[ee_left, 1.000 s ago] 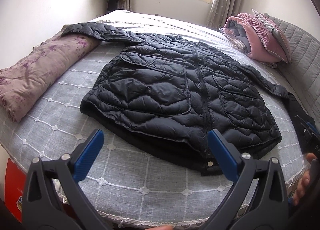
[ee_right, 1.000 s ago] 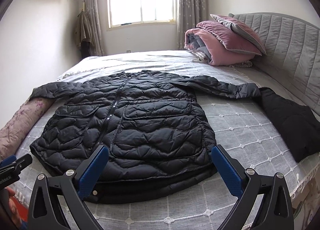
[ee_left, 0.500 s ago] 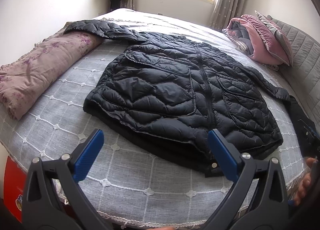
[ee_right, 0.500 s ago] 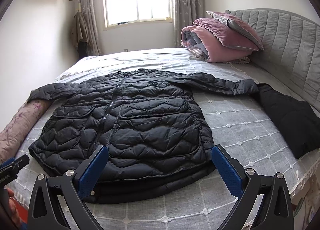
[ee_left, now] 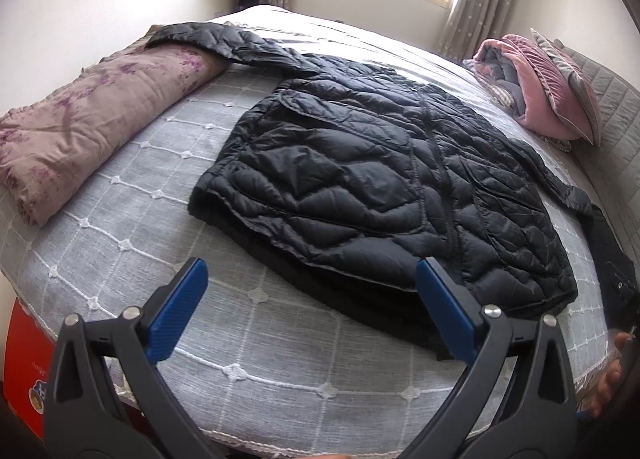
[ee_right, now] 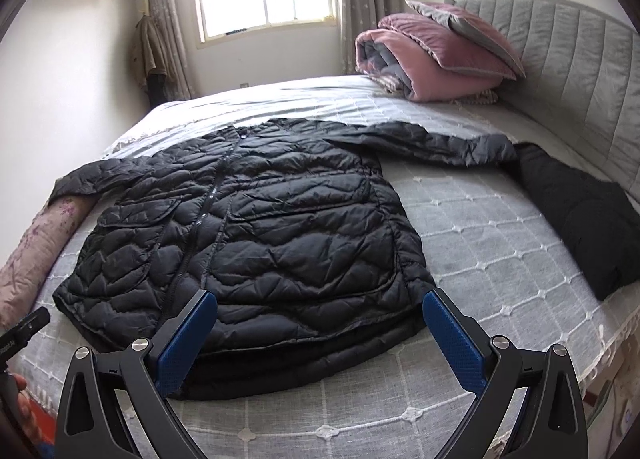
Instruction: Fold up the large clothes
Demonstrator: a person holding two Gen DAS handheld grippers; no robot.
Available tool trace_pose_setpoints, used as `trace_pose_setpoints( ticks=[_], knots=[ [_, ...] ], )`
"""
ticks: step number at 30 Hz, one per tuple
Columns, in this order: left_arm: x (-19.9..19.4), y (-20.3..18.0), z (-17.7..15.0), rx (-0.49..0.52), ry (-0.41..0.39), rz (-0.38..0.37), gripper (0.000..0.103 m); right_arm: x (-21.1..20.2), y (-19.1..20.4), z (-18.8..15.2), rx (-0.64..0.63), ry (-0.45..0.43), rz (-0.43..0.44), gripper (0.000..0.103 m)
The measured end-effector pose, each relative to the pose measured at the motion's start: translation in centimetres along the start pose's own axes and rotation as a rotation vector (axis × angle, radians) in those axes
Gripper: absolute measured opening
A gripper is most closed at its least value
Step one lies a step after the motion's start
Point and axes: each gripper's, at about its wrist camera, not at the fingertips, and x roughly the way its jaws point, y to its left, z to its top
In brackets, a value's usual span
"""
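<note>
A black quilted puffer jacket (ee_left: 380, 187) lies flat and zipped on the grey bed, hem toward me, sleeves spread out; it also shows in the right wrist view (ee_right: 256, 235). Its left sleeve (ee_left: 216, 39) drapes over a floral bolster, its right sleeve (ee_right: 432, 143) reaches toward the headboard. My left gripper (ee_left: 312, 291) is open and empty above the bed's near edge, before the hem's left part. My right gripper (ee_right: 320, 323) is open and empty, just above the hem's right part.
A purple floral bolster (ee_left: 88, 127) lies along the bed's left side. A second black garment (ee_right: 580, 219) lies at the right near the grey headboard (ee_right: 580, 71). Pink folded quilts and pillows (ee_right: 432, 59) are stacked at the head. A red box (ee_left: 24, 363) stands by the bed's left corner.
Both grippers have moved forward and a little lower toward the jacket's hem, the left one also swinging left. The jacket has not moved. Both stay open.
</note>
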Motion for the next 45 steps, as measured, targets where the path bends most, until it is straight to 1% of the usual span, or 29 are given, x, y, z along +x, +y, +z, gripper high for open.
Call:
trace_pose_setpoints(
  ticks=[3,5,7,10,12,18,21,22,25,28,32,34,36,37,39,40,41,42,43,44,45],
  knots=[
    [0.5,0.5,0.1,0.004,0.007,0.006,0.103,0.7,-0.5,0.0,0.015,0.018,-0.001,0.103],
    [0.8,0.8,0.1,0.014,0.005,0.028,0.103,1.2,-0.9,0.0,0.032,0.029,0.001,0.103],
    [1.1,1.1,0.2,0.016,0.008,0.036,0.103,1.9,-1.6,0.0,0.057,0.050,-0.003,0.103],
    [1.7,1.6,0.4,0.012,0.018,0.040,0.103,3.1,-2.8,0.0,0.107,0.089,0.008,0.103],
    [2.2,2.0,0.7,0.006,0.028,0.044,0.103,3.9,-3.6,0.0,0.137,0.115,-0.004,0.103],
    [4.0,3.4,1.4,-0.020,0.054,0.094,0.103,6.6,-6.7,-0.5,0.260,0.214,0.007,0.103],
    [5.1,4.5,1.9,-0.068,0.084,0.079,0.103,8.2,-8.2,-0.9,0.330,0.281,0.034,0.103],
    [5.5,4.7,2.0,-0.085,0.092,0.075,0.103,8.9,-8.8,-1.2,0.368,0.314,0.056,0.103],
    [6.4,5.7,2.4,-0.144,0.114,0.075,0.101,10.1,-10.1,-1.9,0.454,0.371,0.101,0.103],
    [6.9,6.1,2.7,-0.169,0.111,0.083,0.100,10.9,-10.6,-2.3,0.497,0.393,0.108,0.103],
    [8.1,5.8,3.2,-0.166,0.128,0.095,0.100,11.7,-10.0,-2.2,0.486,0.404,0.092,0.103],
    [9.1,6.0,3.2,-0.182,0.157,0.086,0.096,12.3,-9.7,-2.3,0.476,0.423,0.079,0.103],
    [10.0,6.3,3.1,-0.209,0.190,0.069,0.087,12.6,-9.4,-2.3,0.459,0.421,0.059,0.102],
    [10.3,6.3,2.9,-0.219,0.202,0.062,0.085,12.6,-9.2,-2.2,0.450,0.418,0.053,0.101],
    [10.8,6.4,2.7,-0.229,0.217,0.051,0.074,12.5,-8.9,-2.2,0.426,0.410,0.036,0.098],
    [11.0,6.3,2.6,-0.227,0.221,0.042,0.071,12.5,-8.7,-2.2,0.418,0.399,0.036,0.091],
    [11.0,6.2,2.5,-0.223,0.223,0.037,0.062,12.4,-8.5,-2.1,0.401,0.393,0.034,0.088],
    [11.1,6.0,2.4,-0.218,0.225,0.030,0.052,12.5,-8.3,-2.1,0.389,0.389,0.031,0.079],
    [11.2,5.8,2.3,-0.215,0.227,0.021,0.045,12.4,-8.1,-2.1,0.375,0.384,0.024,0.070],
    [11.2,5.6,2.2,-0.209,0.229,0.012,0.033,12.4,-8.0,-2.0,0.366,0.378,0.017,0.066],
    [11.2,5.6,2.1,-0.206,0.226,0.006,0.022,12.4,-7.9,-2.0,0.358,0.368,0.019,0.050]
  ],
)
